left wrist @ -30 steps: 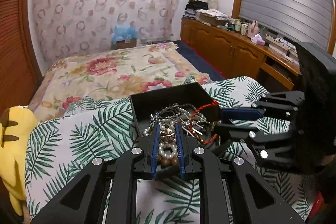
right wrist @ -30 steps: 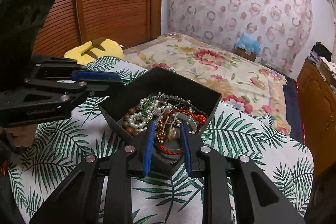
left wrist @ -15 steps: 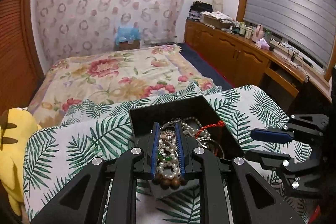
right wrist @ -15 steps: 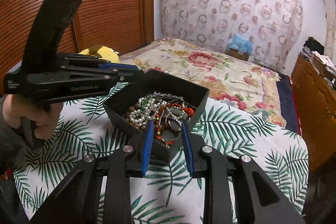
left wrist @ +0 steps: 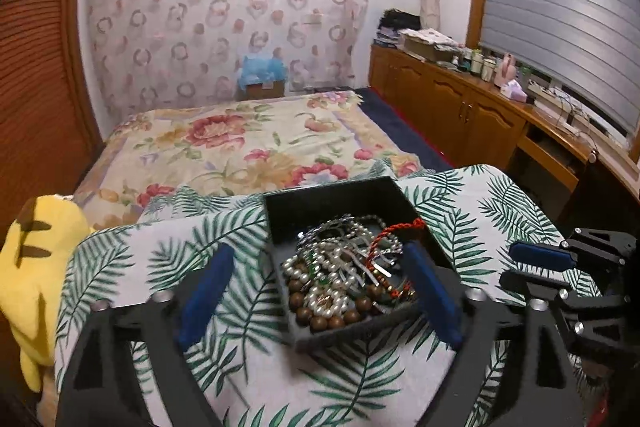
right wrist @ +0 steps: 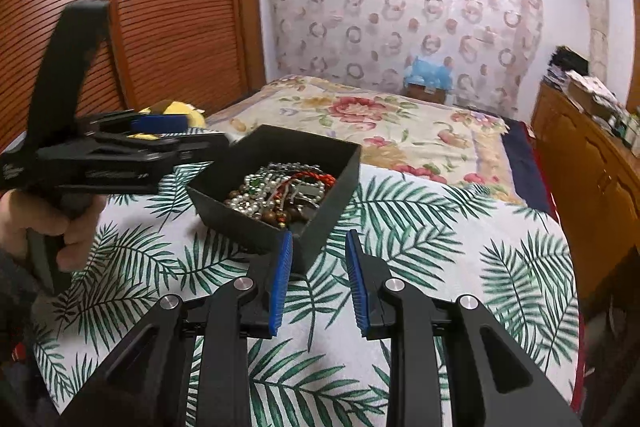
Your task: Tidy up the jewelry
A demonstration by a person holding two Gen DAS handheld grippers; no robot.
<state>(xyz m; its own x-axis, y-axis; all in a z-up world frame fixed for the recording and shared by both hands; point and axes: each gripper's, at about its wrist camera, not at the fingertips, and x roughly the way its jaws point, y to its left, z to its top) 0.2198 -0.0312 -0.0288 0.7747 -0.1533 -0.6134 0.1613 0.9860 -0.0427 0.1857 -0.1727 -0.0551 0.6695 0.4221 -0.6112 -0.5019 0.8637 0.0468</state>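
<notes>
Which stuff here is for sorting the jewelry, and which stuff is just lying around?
For the job:
black box
tangled jewelry inside it
left gripper, open
right gripper, open

Just lying around:
yellow plush toy
leaf-print cloth
flowered bedspread
cluttered wooden cabinet

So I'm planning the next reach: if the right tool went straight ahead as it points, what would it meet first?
Probably the near corner of the black jewelry box, just ahead of the open right tool; depth is uncertain.
</notes>
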